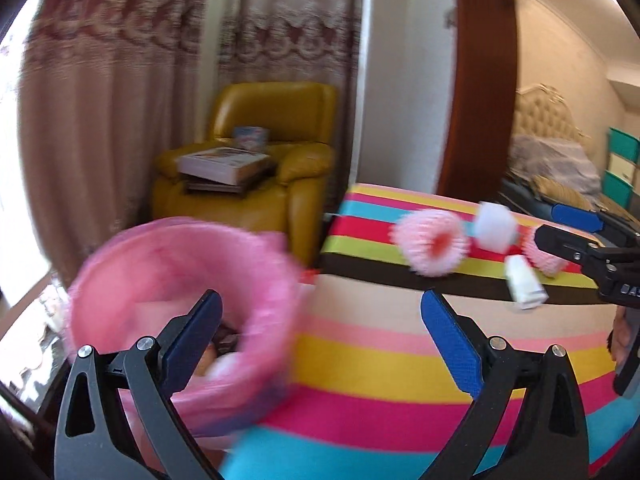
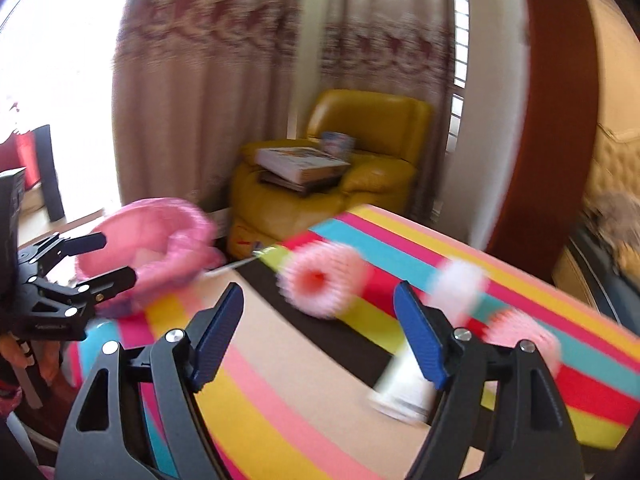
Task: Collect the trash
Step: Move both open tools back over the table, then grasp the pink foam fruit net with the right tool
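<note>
A bin with a pink bag liner (image 1: 180, 312) stands at the left edge of the striped table (image 1: 380, 380) and holds some trash. On the table lie a pink foam fruit net (image 1: 434, 245), a crumpled white tissue (image 1: 496, 226), a second pink net (image 1: 544, 254) and a tipped white paper cup (image 1: 524, 284). My left gripper (image 1: 320, 320) is open and empty, its left finger over the bin. My right gripper (image 2: 320, 336) is open and empty above the table; the cup (image 2: 404, 388) lies by its right finger, the net (image 2: 324, 276) ahead. The bin (image 2: 156, 248) is at its left.
A yellow armchair (image 1: 256, 160) with books stacked on it stands behind the table, before long curtains (image 1: 120, 100). A brown door frame (image 1: 484, 80) is at the right. The right gripper shows at the left view's right edge (image 1: 580, 240); the left gripper shows at the right view's left (image 2: 80, 264).
</note>
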The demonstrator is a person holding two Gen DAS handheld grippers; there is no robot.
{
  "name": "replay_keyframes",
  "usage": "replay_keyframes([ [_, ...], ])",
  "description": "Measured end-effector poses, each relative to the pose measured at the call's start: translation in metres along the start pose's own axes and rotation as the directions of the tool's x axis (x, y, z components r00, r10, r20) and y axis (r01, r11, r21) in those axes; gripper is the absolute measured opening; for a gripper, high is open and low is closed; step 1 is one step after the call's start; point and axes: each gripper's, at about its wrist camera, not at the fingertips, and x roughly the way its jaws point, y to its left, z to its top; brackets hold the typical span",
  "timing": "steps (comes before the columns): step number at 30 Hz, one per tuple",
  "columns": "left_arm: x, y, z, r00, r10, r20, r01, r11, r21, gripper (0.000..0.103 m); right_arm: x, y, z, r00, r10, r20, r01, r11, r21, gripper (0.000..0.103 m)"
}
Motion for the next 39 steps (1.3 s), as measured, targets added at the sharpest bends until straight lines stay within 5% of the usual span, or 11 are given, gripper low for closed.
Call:
replay_keyframes([
  [9, 0.046, -0.101, 0.012, 0.988, -0.139, -0.07, 0.143, 0.988, 0.065, 0.094, -0.019, -0.119, -0.044, 0.965, -0.255, -0.067, 0.262, 0.95, 0.171, 0.079],
  [17, 0.07, -0.14, 0.003, 0.979, -0.163, -0.125, 0.168, 0.985, 0.033, 0.094, 0.009, -0.155, -0.057, 0.955, -0.257, -0.147, 0.288, 0.923, 0.255, 0.091],
  [28, 0.072, -0.15, -0.001, 0.979, -0.148, -0.14, 0.159, 0.985, 0.073, 0.094, 0.071, -0.168, -0.056, 0.922, -0.27, -0.278, 0.341, 0.906, 0.252, 0.09],
  [31, 0.072, -0.149, -0.001, 0.979, -0.147, -0.14, 0.158, 0.985, 0.074, 0.094, 0.071, -0.165, -0.056, 0.92, -0.278, -0.276, 0.347, 0.906, 0.242, 0.077],
  [35, 0.072, -0.149, -0.001, 0.98, -0.14, -0.141, 0.151, 0.986, 0.074, 0.094, 0.066, -0.162, -0.057, 0.924, -0.279, -0.261, 0.34, 0.911, 0.232, 0.044],
  [39, 0.073, -0.151, -0.001, 0.98, -0.132, -0.148, 0.146, 0.985, 0.088, 0.094, 0.049, -0.155, -0.06, 0.93, -0.29, -0.225, 0.34, 0.913, 0.227, 0.034],
])
